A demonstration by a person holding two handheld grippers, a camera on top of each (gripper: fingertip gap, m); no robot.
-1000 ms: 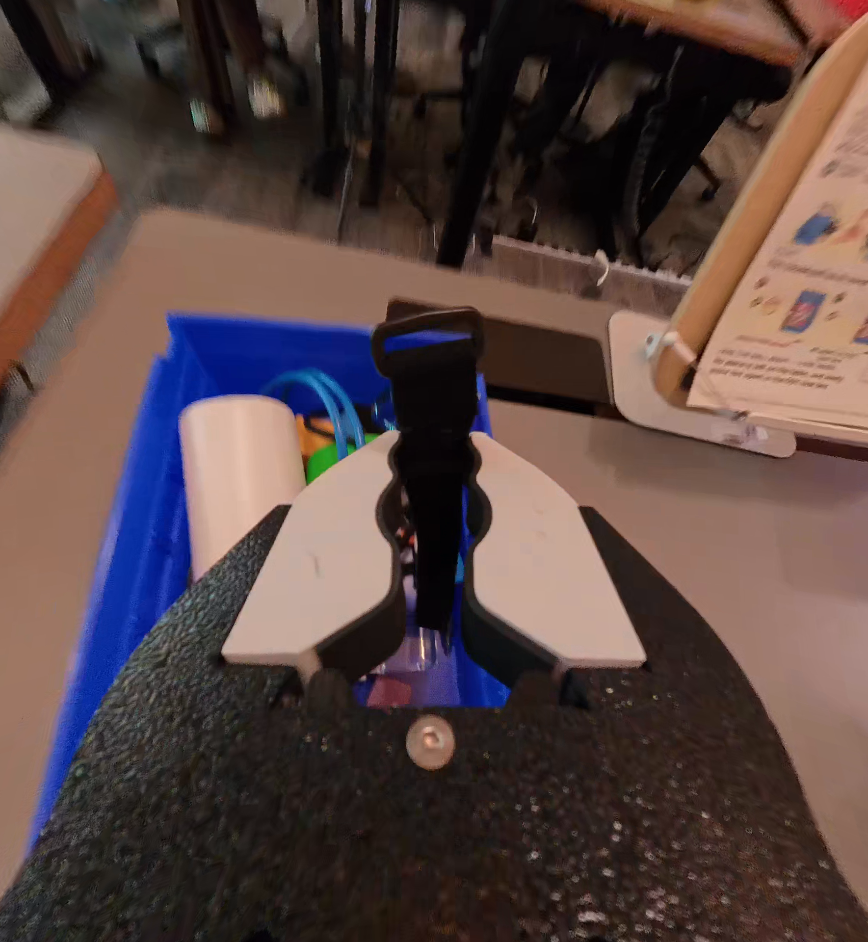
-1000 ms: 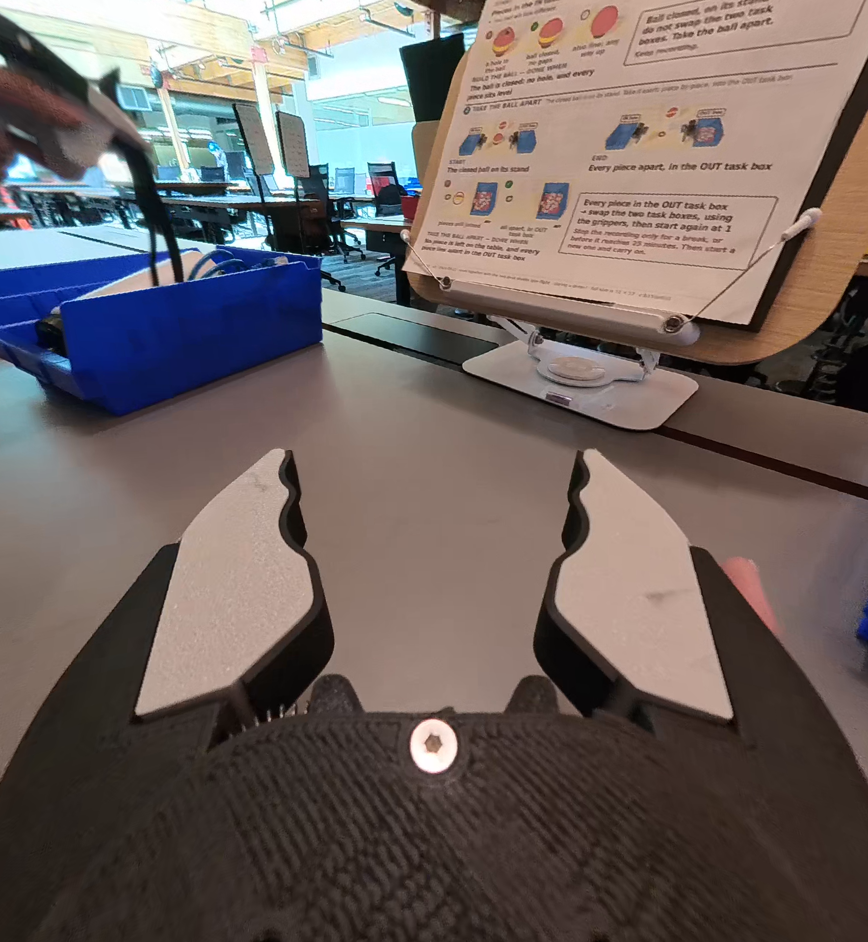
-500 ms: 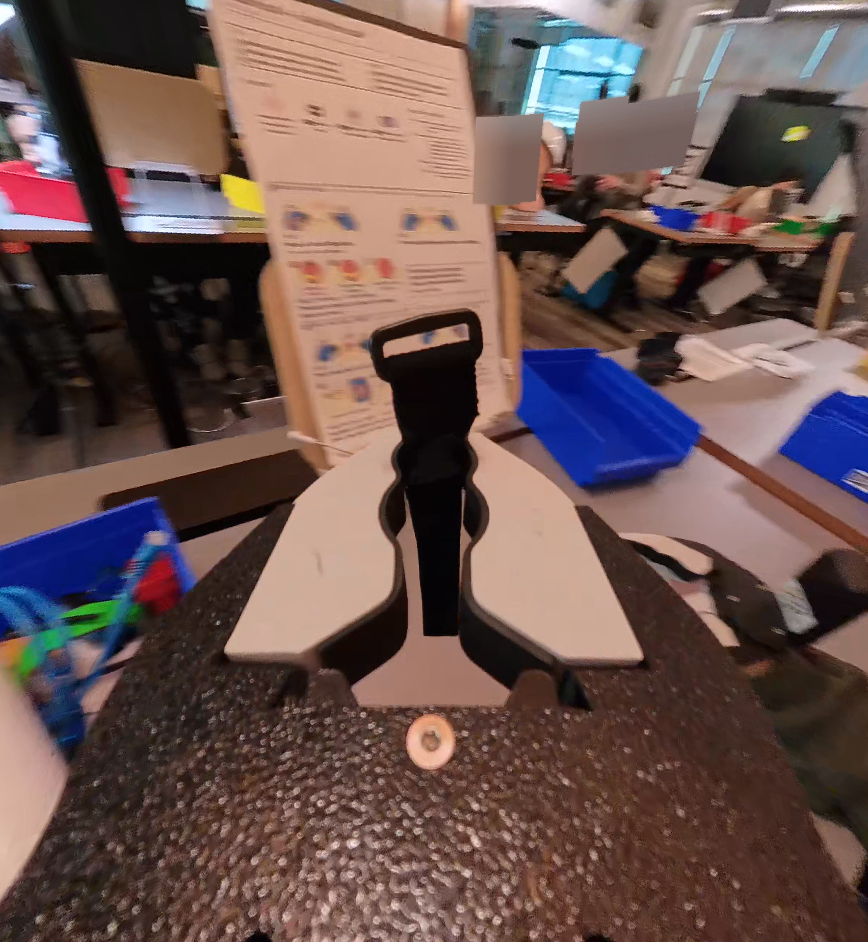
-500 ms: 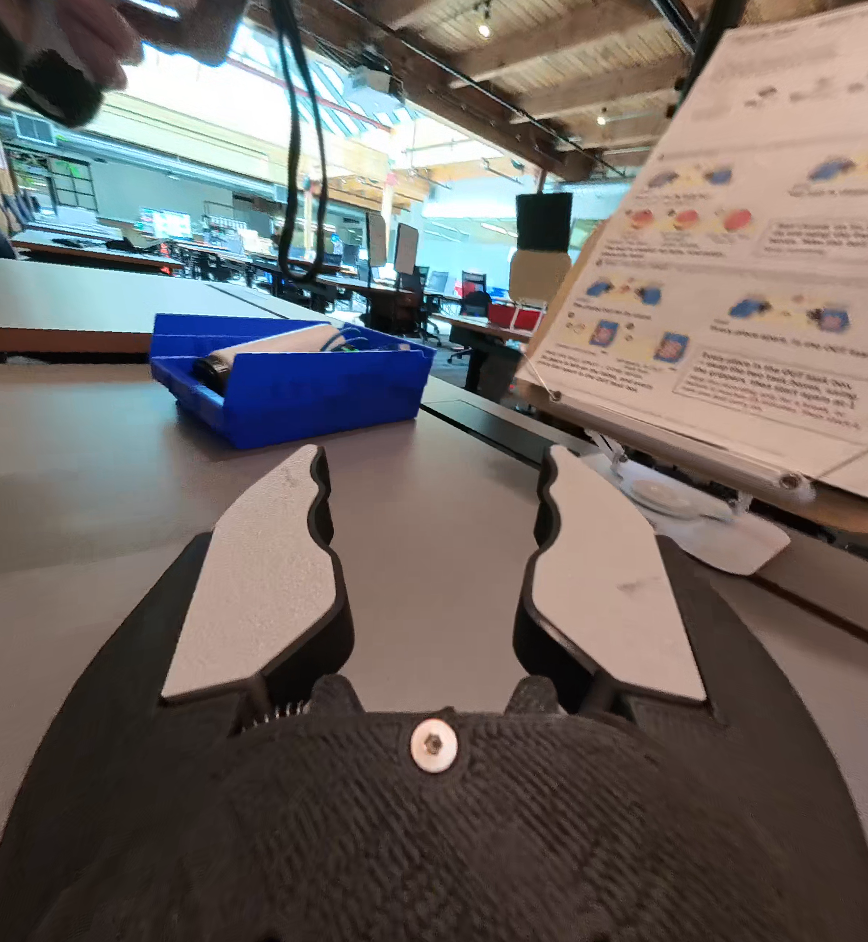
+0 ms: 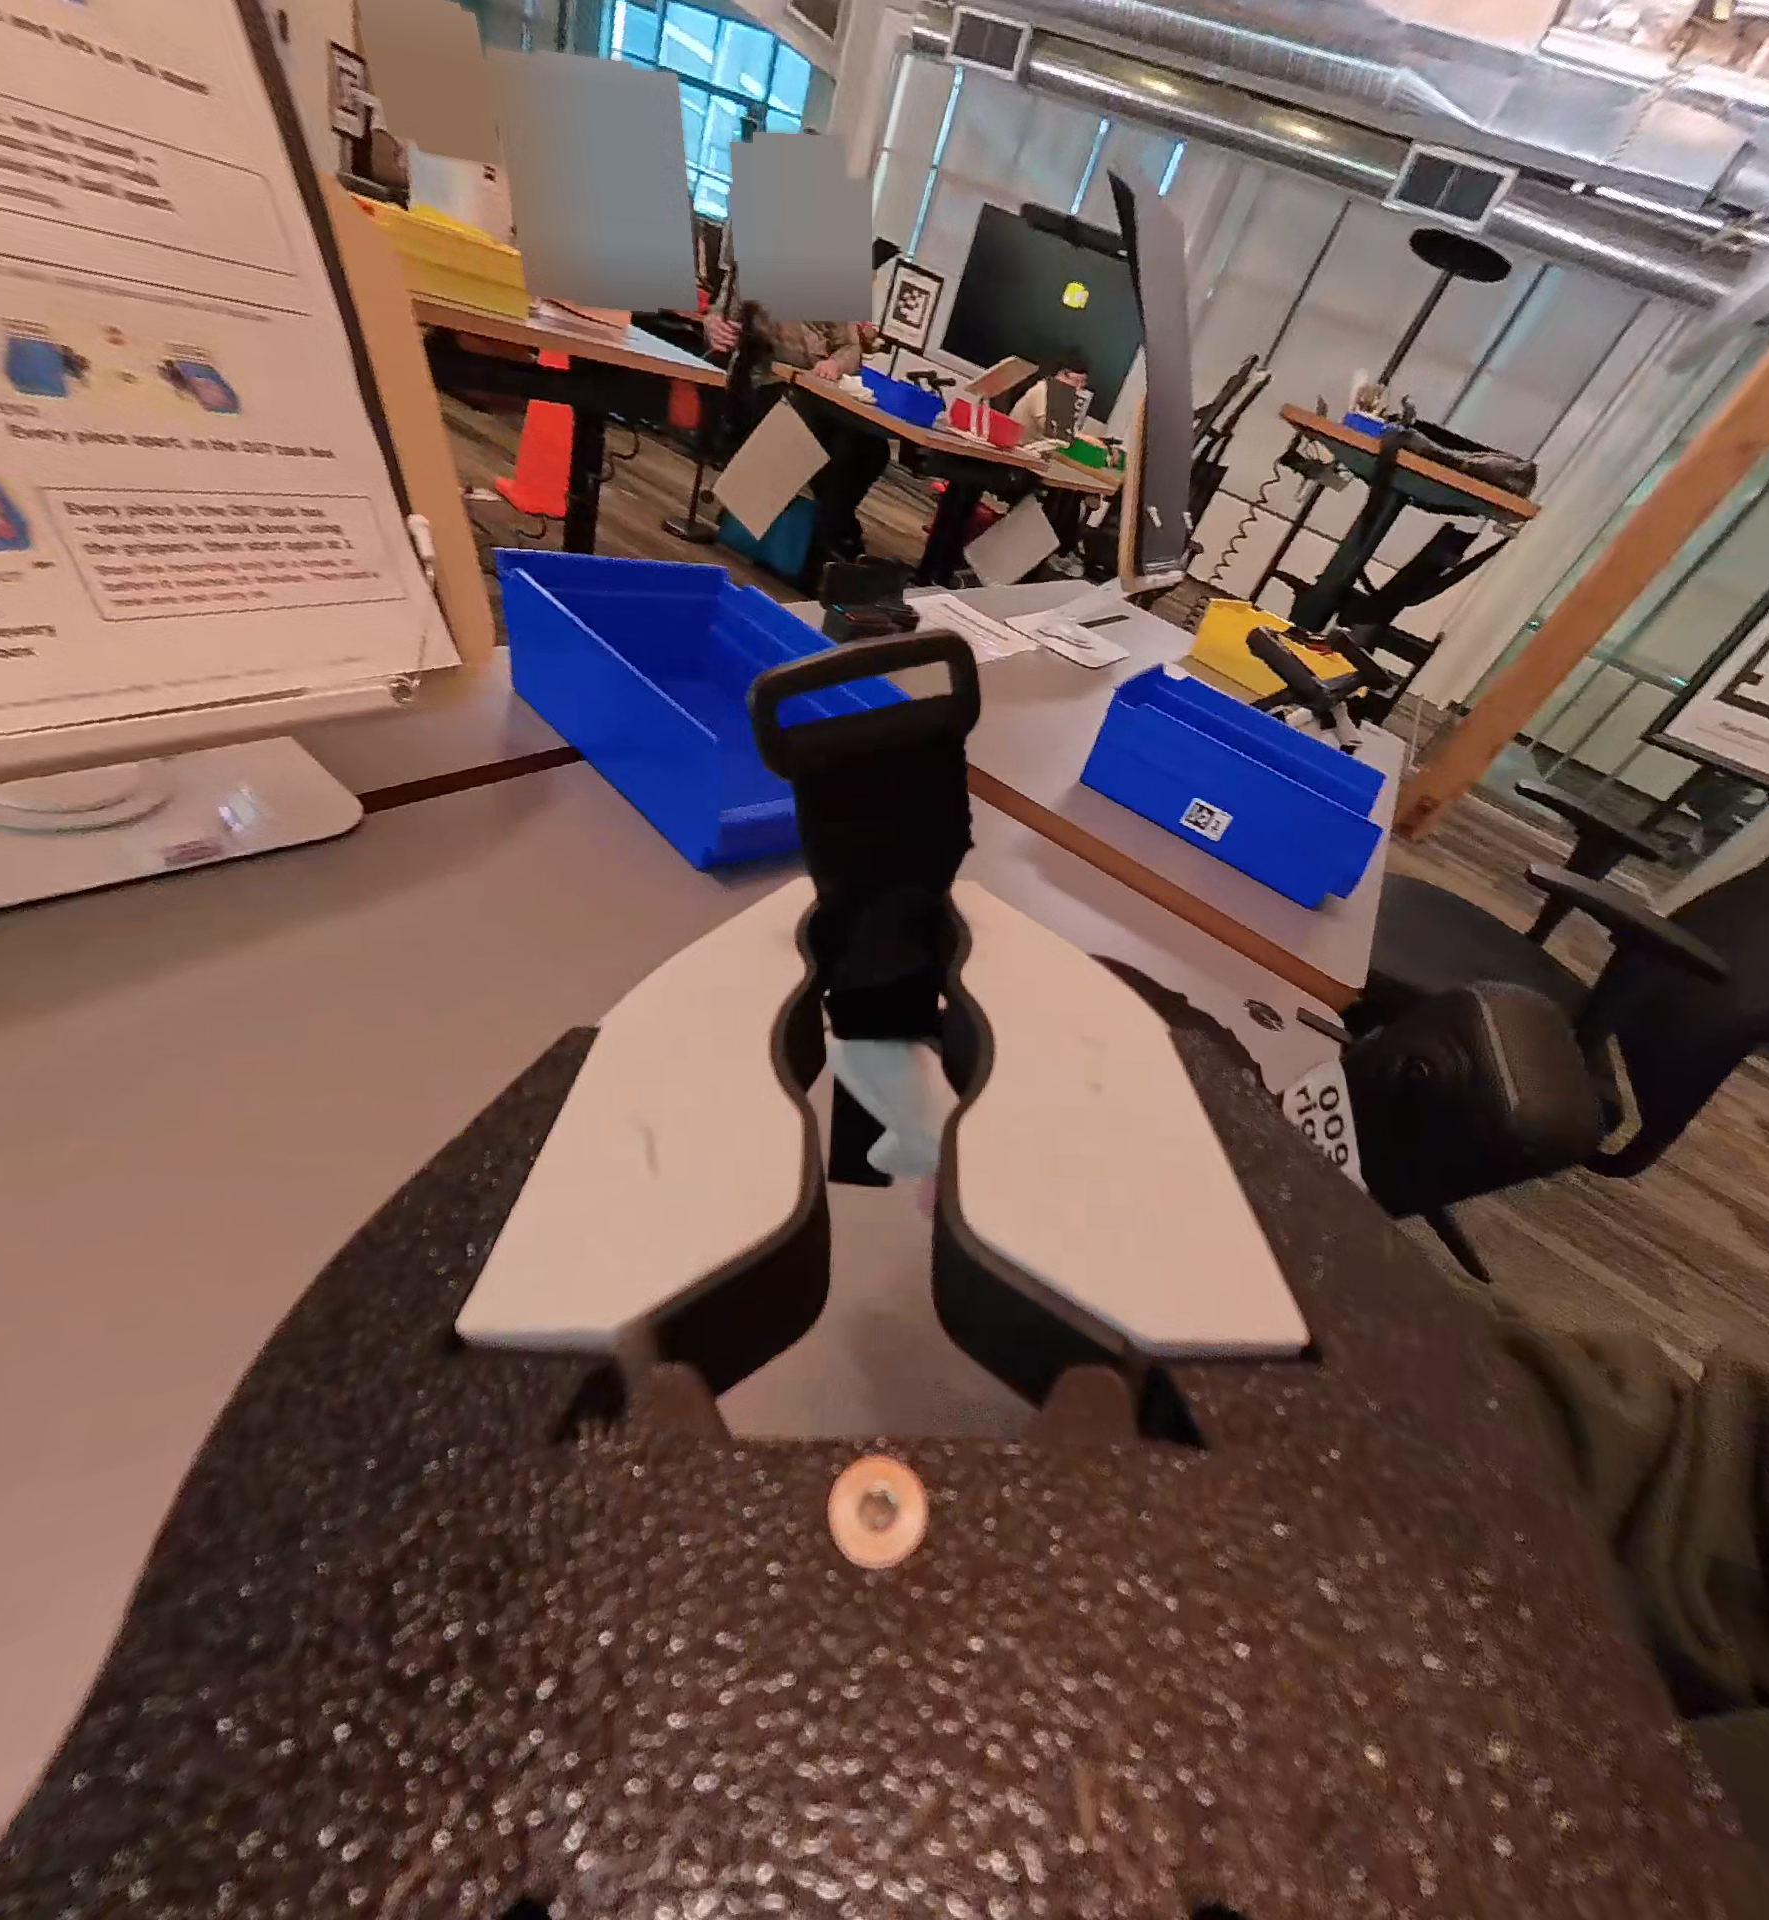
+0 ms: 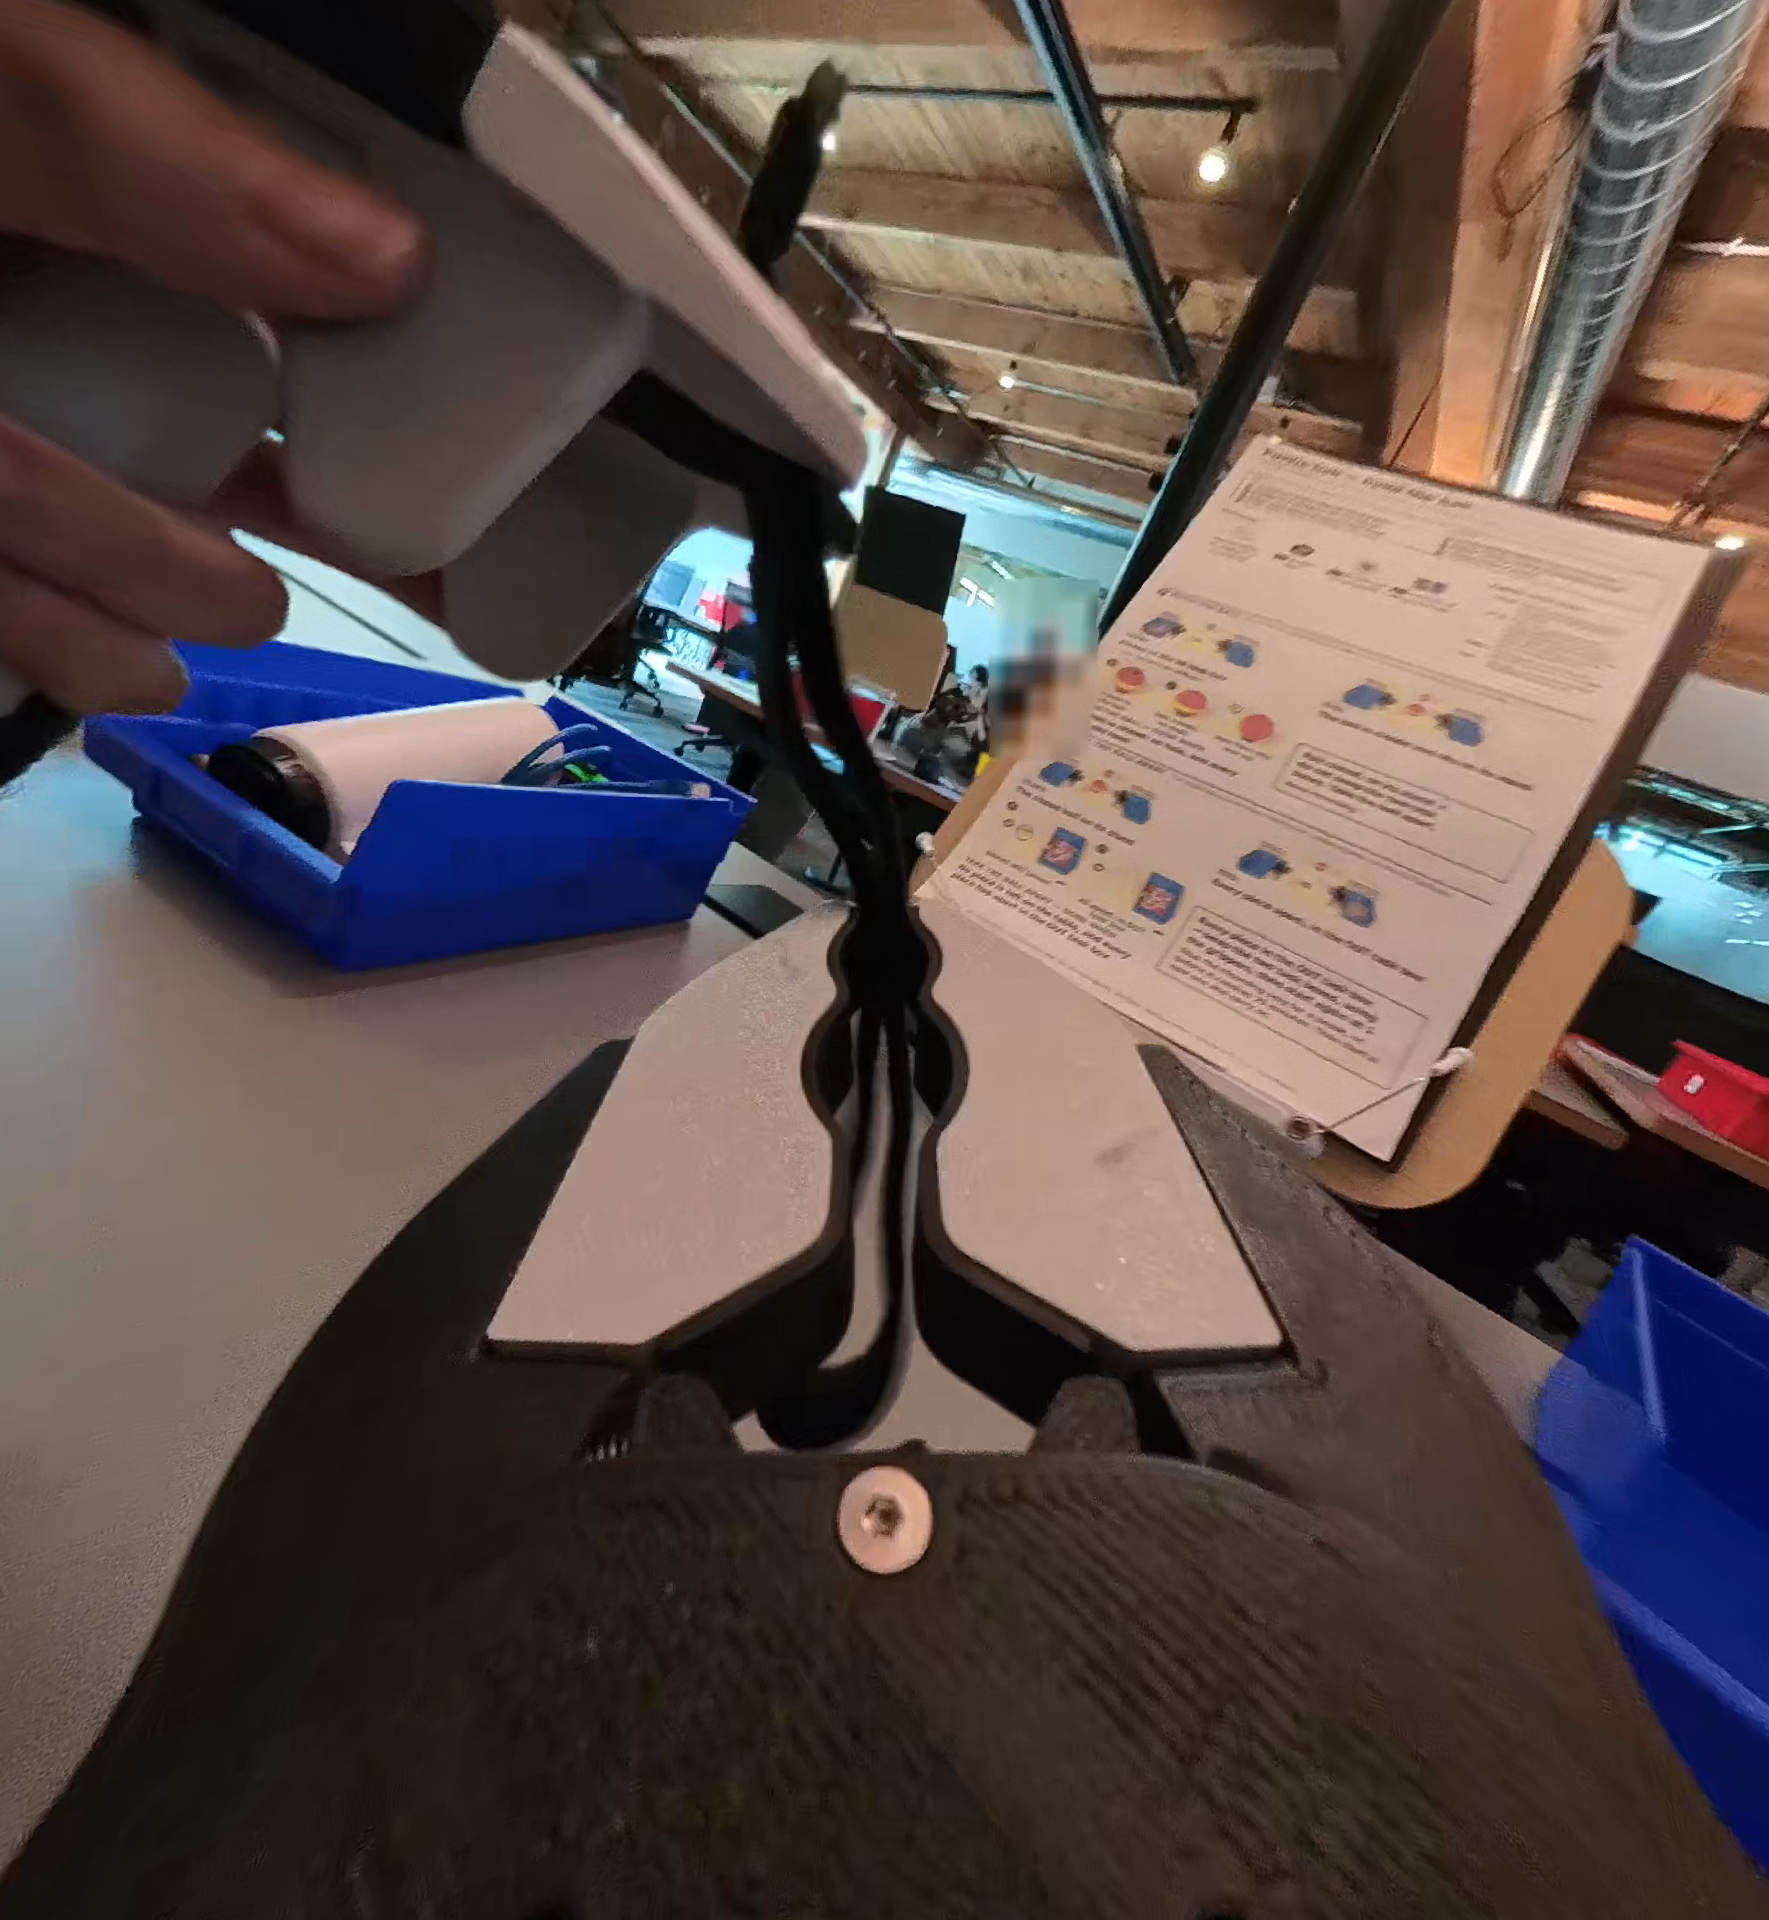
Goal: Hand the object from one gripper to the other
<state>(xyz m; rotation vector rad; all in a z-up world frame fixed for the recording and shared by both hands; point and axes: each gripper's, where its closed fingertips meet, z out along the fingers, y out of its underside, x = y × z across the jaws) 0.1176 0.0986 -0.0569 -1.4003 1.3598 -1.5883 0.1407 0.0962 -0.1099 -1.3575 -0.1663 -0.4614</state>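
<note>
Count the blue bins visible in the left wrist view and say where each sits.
2. One blue bin sits open beside the instruction stand; another blue bin sits on the next table, farther right. Others may be hidden behind the left gripper.

Grey counter with bins and a document stand

The counter carries a blue bin at left of the right wrist view, a tilted document stand at upper left of the left wrist view, and another blue bin beside it.
</note>
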